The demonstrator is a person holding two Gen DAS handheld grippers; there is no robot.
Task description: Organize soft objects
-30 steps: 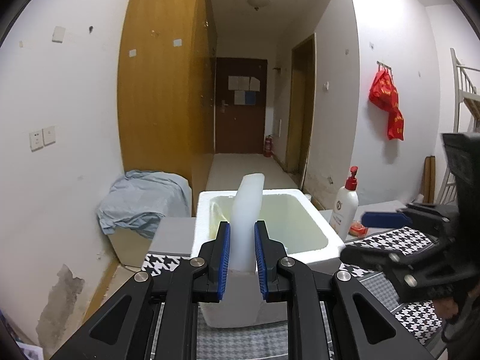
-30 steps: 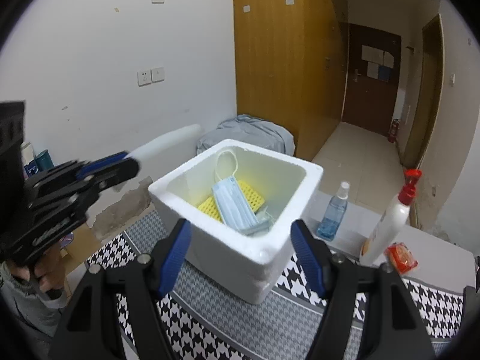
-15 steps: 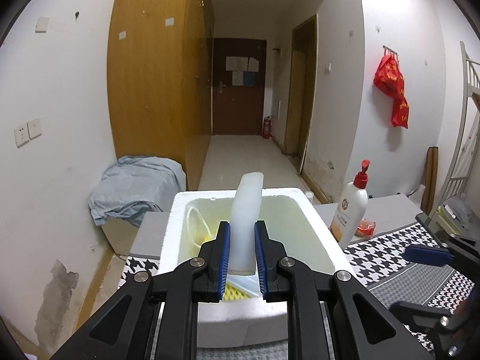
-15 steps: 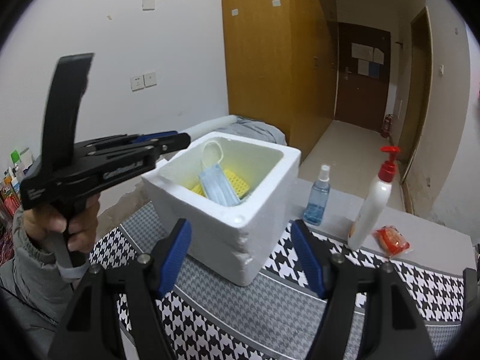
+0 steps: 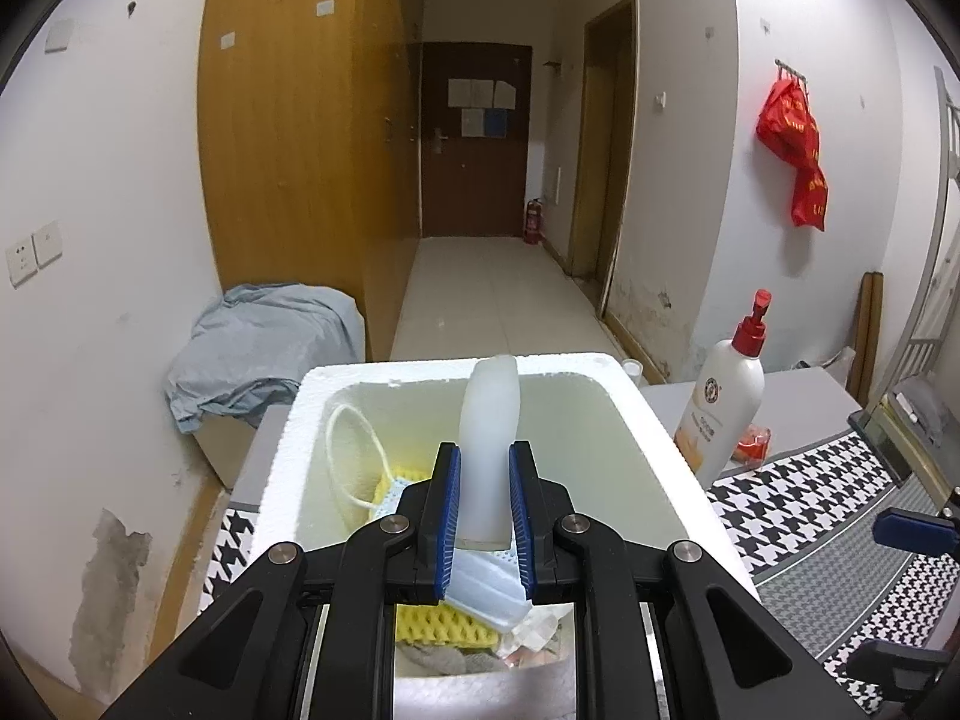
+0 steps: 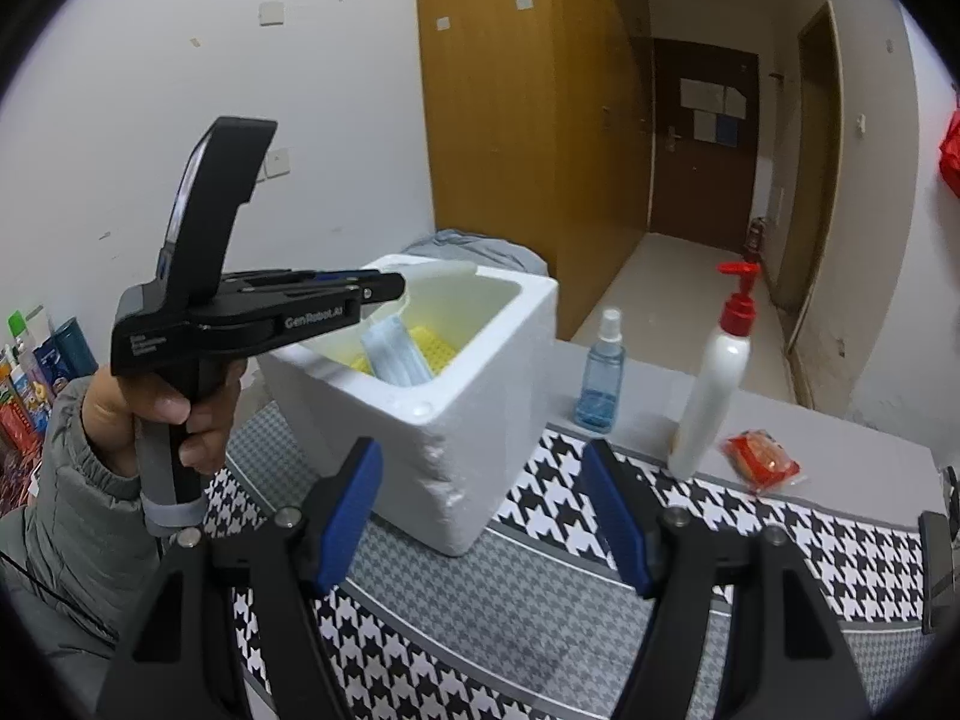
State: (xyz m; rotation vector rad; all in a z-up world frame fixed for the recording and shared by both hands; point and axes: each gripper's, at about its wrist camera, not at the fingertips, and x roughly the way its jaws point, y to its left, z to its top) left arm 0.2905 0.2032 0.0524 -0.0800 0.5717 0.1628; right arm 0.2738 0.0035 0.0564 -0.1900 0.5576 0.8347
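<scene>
Pale soft strip (image 5: 489, 450) clamped in left hand-held gripper (image 5: 485, 510); right hand-held gripper (image 6: 483, 516) gapes empty.

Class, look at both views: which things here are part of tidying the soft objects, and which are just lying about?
Part of the job: left gripper, white soft piece, foam box, face mask, yellow sponge.

Lying about: lotion bottle, spray bottle, red packet, blue cloth.

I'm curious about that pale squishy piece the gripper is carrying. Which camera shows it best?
The left wrist view: the pale foam strip stands dead centre, pinched in the left gripper above the white foam box. The right wrist view shows only its tip, side-on, poking past that gripper over the box.
</scene>
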